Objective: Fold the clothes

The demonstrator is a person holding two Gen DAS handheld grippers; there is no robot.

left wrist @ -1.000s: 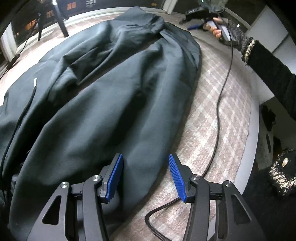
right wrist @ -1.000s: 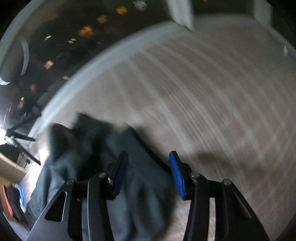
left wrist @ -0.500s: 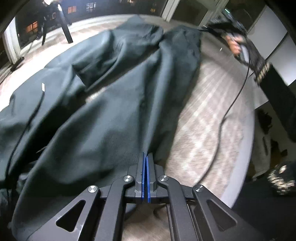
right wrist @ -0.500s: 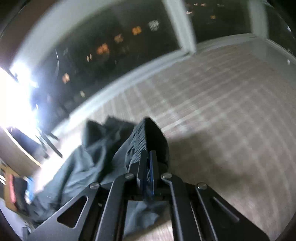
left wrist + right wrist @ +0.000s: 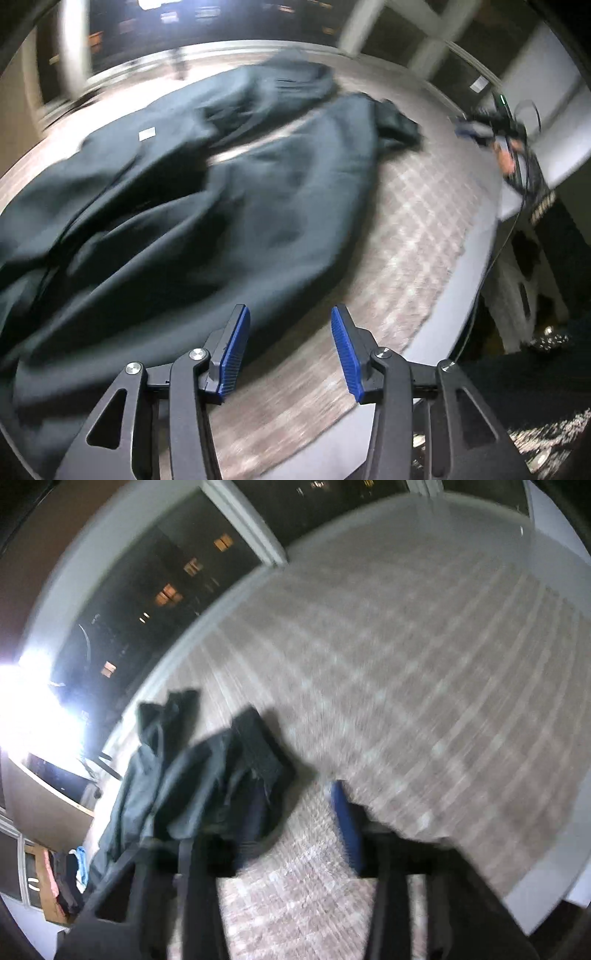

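A dark grey garment (image 5: 207,206) lies spread and rumpled over a plaid-covered table (image 5: 424,229). My left gripper (image 5: 290,354) is open and empty just off the garment's near hem. In the blurred right wrist view my right gripper (image 5: 295,827) is open, and the garment's far end (image 5: 225,779) lies bunched at its left finger, apart from the right one. The right gripper and the hand on it (image 5: 495,136) show far right in the left wrist view.
A black cable (image 5: 498,251) hangs past the table's right edge. Dark windows (image 5: 166,590) and a bright lamp (image 5: 33,709) stand beyond the table. Stacked clothes (image 5: 70,871) sit on a shelf at the far left.
Both grippers closed on the garment half a second ago and have now opened and let it go. The garment's far end has shifted across the table. Both views are motion-blurred.
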